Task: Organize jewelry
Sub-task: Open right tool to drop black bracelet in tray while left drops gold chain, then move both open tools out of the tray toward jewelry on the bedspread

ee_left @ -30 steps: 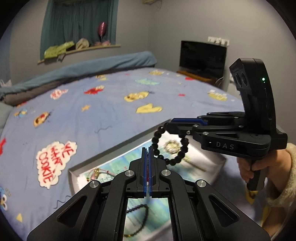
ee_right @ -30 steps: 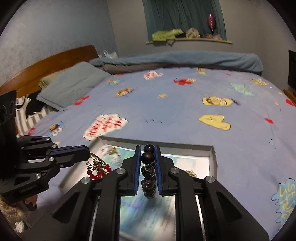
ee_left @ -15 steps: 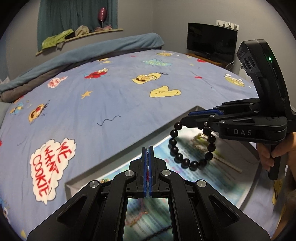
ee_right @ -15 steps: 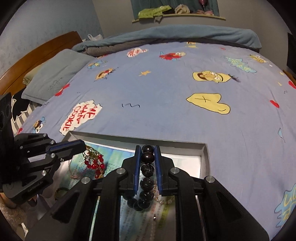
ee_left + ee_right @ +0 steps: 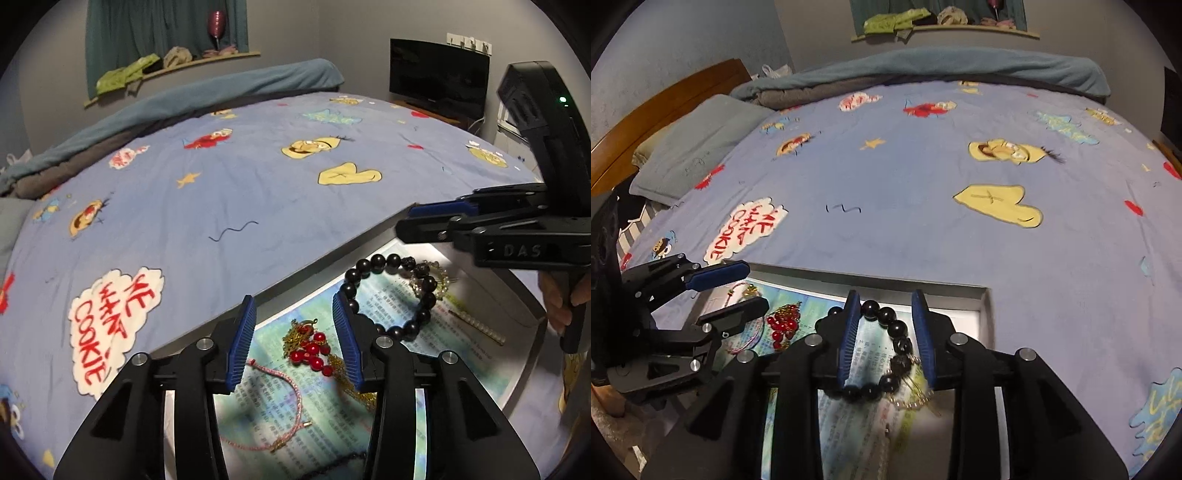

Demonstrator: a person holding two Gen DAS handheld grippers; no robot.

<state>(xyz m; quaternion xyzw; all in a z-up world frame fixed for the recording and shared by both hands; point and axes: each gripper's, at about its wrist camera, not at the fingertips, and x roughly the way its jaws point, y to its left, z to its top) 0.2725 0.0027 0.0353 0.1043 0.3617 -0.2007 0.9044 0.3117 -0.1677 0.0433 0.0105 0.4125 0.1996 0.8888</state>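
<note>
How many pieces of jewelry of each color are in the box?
Black: 2, the bead bracelet and a chain partly hidden at the bottom.
Red and gold: 1, the bead cluster.
Pink: 1, the cord.
Gold or pearl: 2, a bracelet and a pin.
Total: 6 visible.

Cartoon-print blue bedspread (image 5: 258,177), grey walls (image 5: 332,37).

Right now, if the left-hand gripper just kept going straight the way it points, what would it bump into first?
Probably the red bead cluster on its gold chain, lying in the tray between the left gripper's open fingers. Depth is hard to judge here.
</note>
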